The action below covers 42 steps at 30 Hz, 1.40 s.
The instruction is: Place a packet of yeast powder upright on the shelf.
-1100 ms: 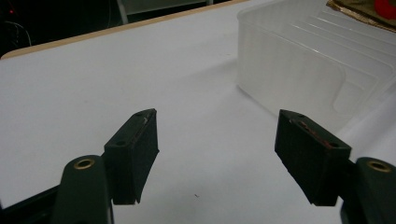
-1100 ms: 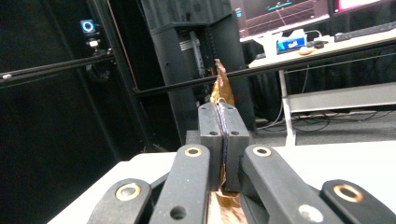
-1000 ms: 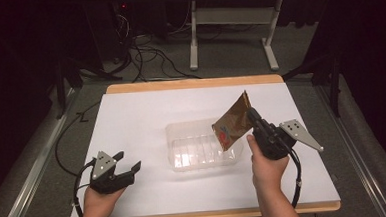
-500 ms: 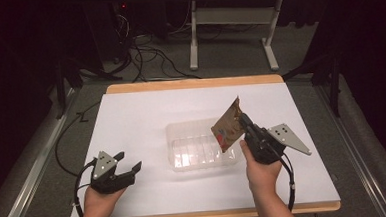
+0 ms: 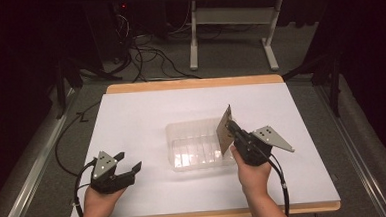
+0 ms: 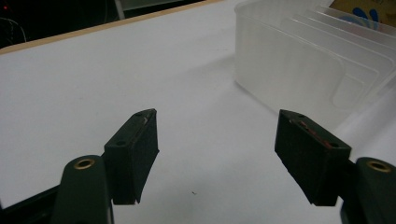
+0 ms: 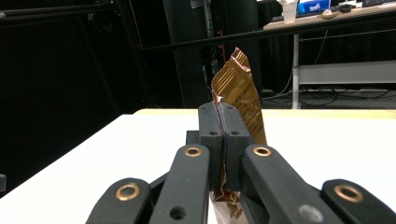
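The right gripper [image 5: 233,130] pinches a brown snack packet [image 5: 225,128] upright at the right end of a clear plastic tub [image 5: 195,146]. The left gripper [image 5: 125,163] rests with fingers spread above the white desk [image 5: 146,116]. Behind it, seemingly, a dark room with floor cables [image 5: 146,61].

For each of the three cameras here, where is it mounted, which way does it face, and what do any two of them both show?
High view: above the person's side, looking forward and down on the white table; both forearms, left claw and right claw show.
Left gripper view: rides the left claw, low over the table, facing the clear plastic container; its open jaws show.
Right gripper view: rides the right claw, facing the far table edge; its jaws are shut on a brown snack packet.
Shared: the high and left gripper views both show the container.
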Each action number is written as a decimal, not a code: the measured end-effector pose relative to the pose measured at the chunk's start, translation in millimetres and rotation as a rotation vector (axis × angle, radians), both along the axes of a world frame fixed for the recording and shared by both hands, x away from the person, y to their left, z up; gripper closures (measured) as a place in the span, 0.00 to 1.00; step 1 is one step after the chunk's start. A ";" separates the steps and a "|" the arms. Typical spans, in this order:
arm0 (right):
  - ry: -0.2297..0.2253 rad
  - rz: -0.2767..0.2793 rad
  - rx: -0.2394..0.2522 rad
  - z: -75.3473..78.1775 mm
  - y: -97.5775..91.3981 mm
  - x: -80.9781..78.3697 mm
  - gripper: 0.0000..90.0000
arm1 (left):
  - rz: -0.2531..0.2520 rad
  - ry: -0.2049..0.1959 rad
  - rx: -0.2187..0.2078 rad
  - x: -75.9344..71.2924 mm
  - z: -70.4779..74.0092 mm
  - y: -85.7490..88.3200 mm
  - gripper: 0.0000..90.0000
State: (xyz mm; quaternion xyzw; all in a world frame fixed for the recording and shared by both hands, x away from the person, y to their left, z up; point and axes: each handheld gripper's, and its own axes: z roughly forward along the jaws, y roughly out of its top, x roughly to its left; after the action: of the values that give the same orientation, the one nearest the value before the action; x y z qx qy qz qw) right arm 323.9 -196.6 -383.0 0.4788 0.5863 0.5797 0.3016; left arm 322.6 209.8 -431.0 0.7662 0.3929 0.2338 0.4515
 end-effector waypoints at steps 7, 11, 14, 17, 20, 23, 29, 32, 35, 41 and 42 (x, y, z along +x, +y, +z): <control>-0.005 0.003 0.005 5.9 -1.7 0.5 1.00 | 0.004 -0.002 -0.004 -0.6 1.0 1.0 0.34; -0.015 0.007 0.006 10.8 -1.7 -1.2 1.00 | 0.001 -0.002 -0.002 -0.5 0.8 0.5 0.34; -0.019 0.015 0.010 14.3 -2.4 -3.6 1.00 | 0.005 -0.004 -0.004 -0.6 1.0 1.1 0.34; -0.025 0.024 0.005 16.5 -3.8 -9.3 1.00 | 0.003 -0.002 -0.005 -0.4 0.9 1.0 0.34; -0.029 0.028 0.004 17.3 -5.1 -12.9 1.00 | -0.001 -0.002 0.004 0.0 0.4 0.0 0.34; -0.019 0.027 0.004 17.0 -5.7 -11.8 1.00 | -0.003 0.001 0.007 0.2 0.1 -0.8 0.34; 0.044 0.027 0.003 6.5 -1.9 9.5 1.00 | 0.000 -0.003 0.008 0.1 0.4 0.1 0.34; 0.064 0.021 -0.023 2.1 3.4 20.8 1.00 | -0.001 -0.004 0.008 -0.1 0.5 0.1 0.34; 0.068 0.015 -0.041 0.6 5.7 28.1 1.00 | 0.000 -0.006 0.005 -0.4 1.0 0.9 0.34; 0.068 0.016 -0.061 1.7 7.7 31.8 0.99 | 0.003 -0.005 0.000 -0.1 0.8 1.6 0.34; 0.070 0.018 -0.062 2.0 7.6 31.8 0.99 | 0.002 -0.006 0.001 -0.2 0.9 1.5 0.34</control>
State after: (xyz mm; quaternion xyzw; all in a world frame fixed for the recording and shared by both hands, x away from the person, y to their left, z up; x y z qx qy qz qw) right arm 355.8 -189.0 -381.1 0.4841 0.6184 0.5468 0.2902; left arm 322.5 211.2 -430.1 0.7653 0.3922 0.2368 0.4521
